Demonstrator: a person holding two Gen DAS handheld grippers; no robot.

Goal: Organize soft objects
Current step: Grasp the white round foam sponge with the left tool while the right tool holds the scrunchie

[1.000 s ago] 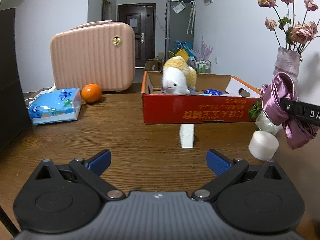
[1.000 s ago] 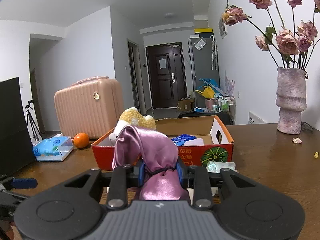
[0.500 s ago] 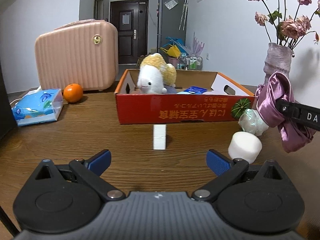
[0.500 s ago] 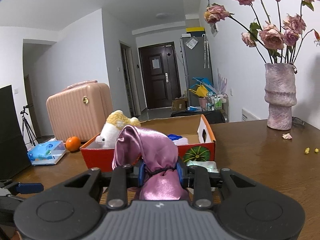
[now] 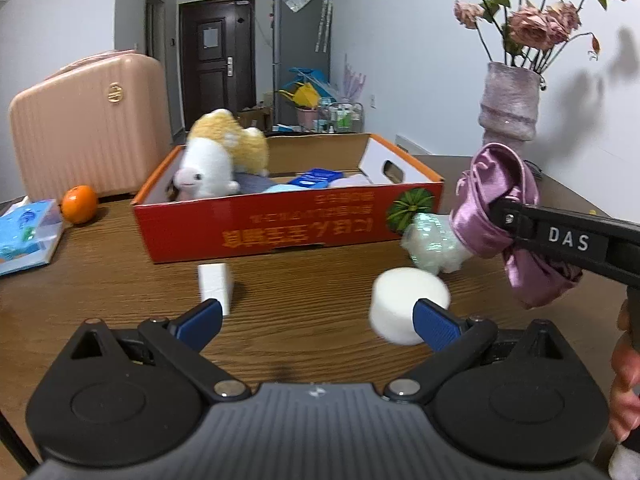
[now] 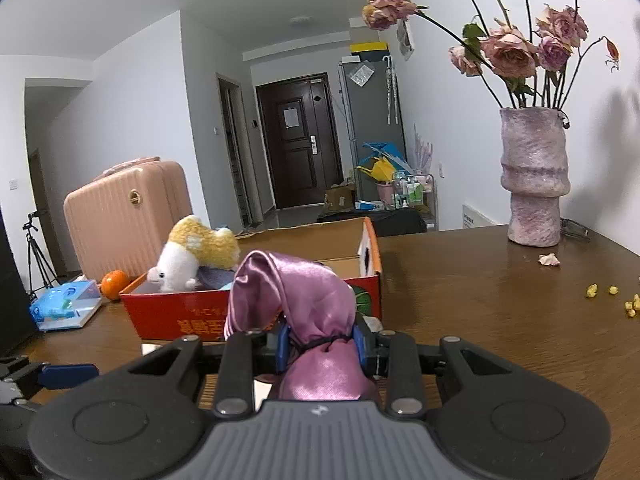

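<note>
Both cameras sit low over the wooden table (image 5: 312, 292) and face the red cardboard box (image 5: 288, 224), with the dark door (image 6: 300, 140) far behind it. The left wrist view looks from close in front of the box's long printed side. The right wrist view looks from further right, toward the box (image 6: 168, 312) corner. Both share the box, plush toy (image 5: 212, 168), pink suitcase (image 6: 120, 212), orange (image 5: 79, 209) and vase (image 6: 534, 176).
</note>
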